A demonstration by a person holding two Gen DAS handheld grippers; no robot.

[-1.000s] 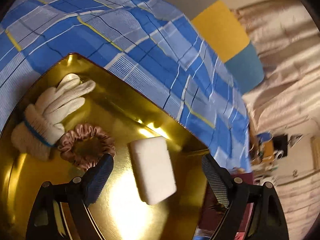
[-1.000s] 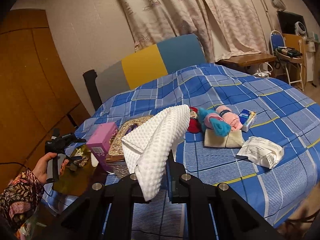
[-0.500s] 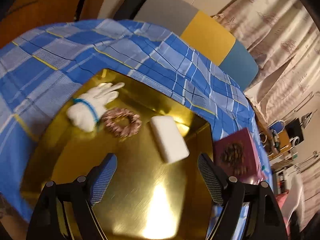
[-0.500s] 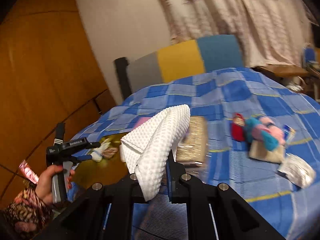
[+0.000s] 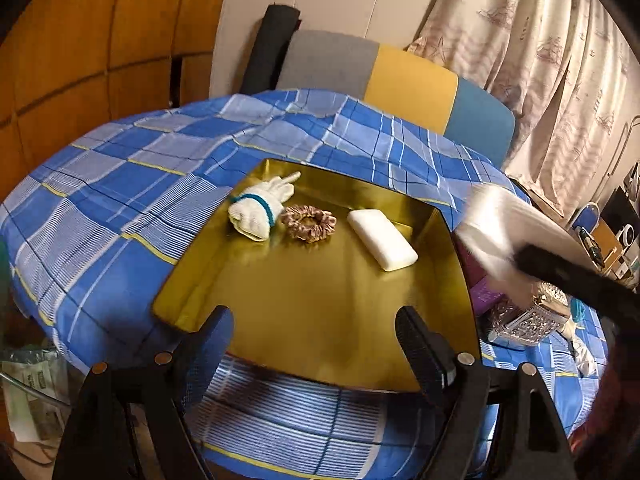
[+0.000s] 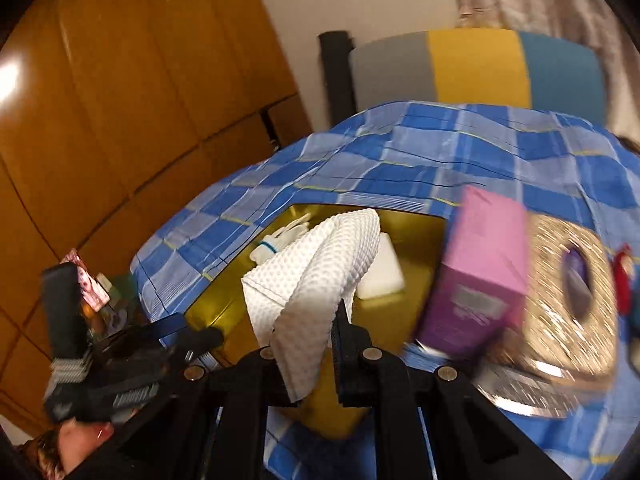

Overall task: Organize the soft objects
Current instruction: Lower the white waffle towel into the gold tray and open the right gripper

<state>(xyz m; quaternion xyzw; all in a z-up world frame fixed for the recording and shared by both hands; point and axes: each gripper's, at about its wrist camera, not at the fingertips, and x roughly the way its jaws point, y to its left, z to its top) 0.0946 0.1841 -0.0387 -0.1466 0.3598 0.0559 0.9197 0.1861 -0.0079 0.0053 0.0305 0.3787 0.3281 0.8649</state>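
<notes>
Both claws have swung toward the gold tray (image 5: 320, 320) since a second ago, the right one now at its 3 o'clock edge. From left to right the tray holds a white glove (image 5: 260, 208) at 10 o'clock, a pink scrunchie (image 5: 308, 222) just beside it, and a white sponge (image 5: 382, 238) at 1 o'clock. Left claw (image 5: 312, 344) hangs over the near rim, jaws wide apart, nothing between them. Right claw (image 6: 308, 340) is clamped on the white waffle cloth (image 6: 312, 272). Beyond the tray's right edge on the bed (image 5: 120, 208) stands a pink box (image 6: 480, 272).
</notes>
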